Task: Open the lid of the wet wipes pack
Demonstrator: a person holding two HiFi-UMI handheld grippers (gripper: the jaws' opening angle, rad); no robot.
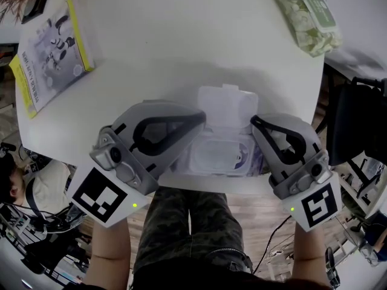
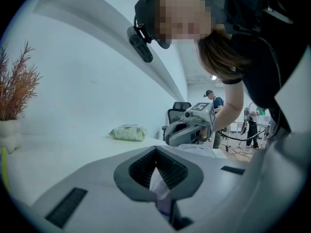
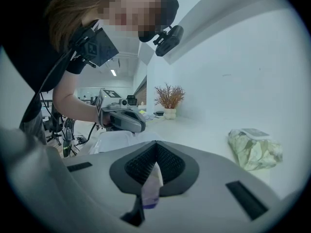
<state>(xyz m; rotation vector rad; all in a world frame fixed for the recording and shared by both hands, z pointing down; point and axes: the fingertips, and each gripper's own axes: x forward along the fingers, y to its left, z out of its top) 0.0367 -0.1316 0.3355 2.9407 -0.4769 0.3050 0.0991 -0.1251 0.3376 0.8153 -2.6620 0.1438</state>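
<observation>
Pack [image 1: 221, 156]: seen in the lower middle of the head view, laid at the near edge of the table [image 1: 169, 47] and held between both grippers; its opening is bared, and white is seen within.
Lid [image 1: 227, 106]: white stiff plastic, a rounded rectangle with a small tab; it is flipped up and back, toward the middle of the frame.
Pack skin: soft, thin film, pale with purple print.
Left gripper [image 1: 192, 139]: jaws closed on the pack's left end; a fold of film [image 2: 159, 188] is pinched between the dark ribbed pads [image 2: 141, 171].
Right gripper [image 1: 261, 144]: jaws closed on the pack's right end; a purple-edged fold [image 3: 151, 188] is clamped the same way.
Second pack [image 1: 305, 14]: upper right, soft, green-patterned, its green lid shut.
Booklet [image 1: 51, 56]: upper left, flat, yellow-edged.
Table: white, smooth.
</observation>
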